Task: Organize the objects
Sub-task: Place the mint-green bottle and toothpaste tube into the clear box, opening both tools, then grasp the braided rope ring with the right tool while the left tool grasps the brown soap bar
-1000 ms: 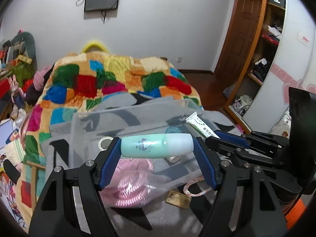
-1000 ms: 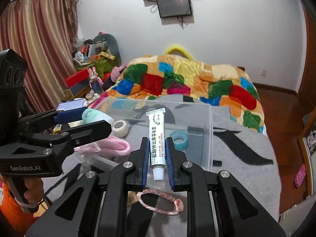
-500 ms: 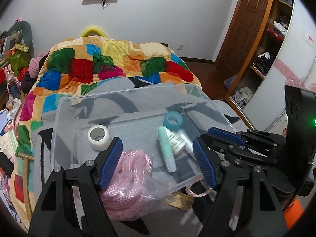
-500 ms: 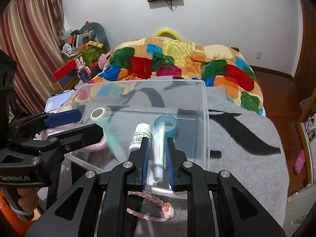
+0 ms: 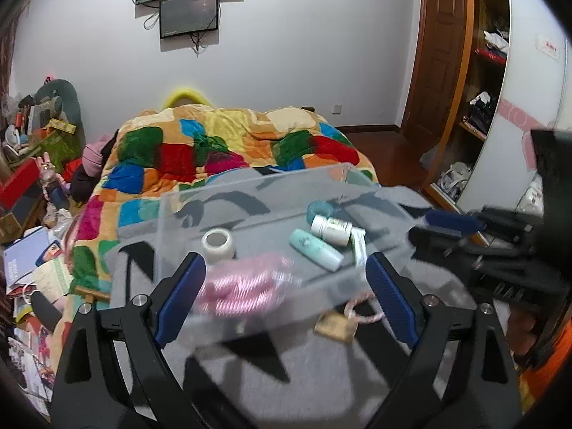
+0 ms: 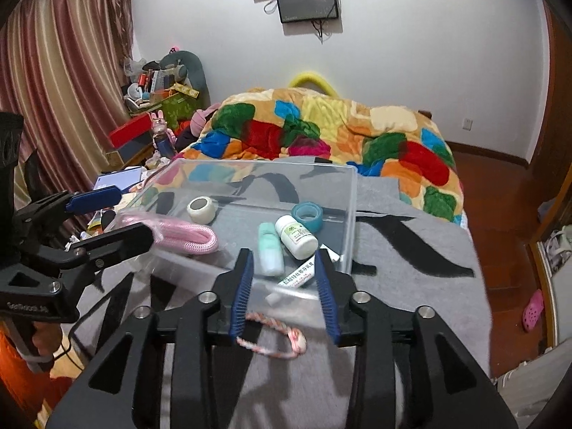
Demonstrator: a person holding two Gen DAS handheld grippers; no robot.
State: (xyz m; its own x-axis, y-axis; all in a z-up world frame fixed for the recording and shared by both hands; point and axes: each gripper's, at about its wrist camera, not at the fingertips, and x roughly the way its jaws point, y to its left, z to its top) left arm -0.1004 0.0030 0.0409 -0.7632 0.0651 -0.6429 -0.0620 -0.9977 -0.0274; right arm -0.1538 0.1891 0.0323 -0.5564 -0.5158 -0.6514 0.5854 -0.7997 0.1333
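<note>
Plastic, cloth and cord on a bed

Clear glossy plastic bin (image 6: 352, 193) on matt fuzzy grey blanket (image 6: 411, 250); smooth mint bottle (image 6: 270, 250), shiny pink braided rope (image 6: 186, 234), ribbed blue fingers (image 6: 243, 293).

A white wall (image 6: 411, 53) is seen at the back of the room, with a dark screen (image 6: 308, 1) mounted high on it and cables hung beneath. The middle is filled by a bed covered with a patchwork quilt (image 6: 339, 136) of bright colours and, at its near end, a grey blanket (image 6: 411, 250) with black marks. Striped reddish curtains (image 6: 60, 71) and a cluttered heap of boxes (image 6: 157, 96) are seen along the bed's left edge, while a brown wooden door (image 5: 432, 60), open wooden shelves (image 5: 479, 71) and a reddish wooden floor (image 6: 500, 214) are seen at its right edge.
</note>
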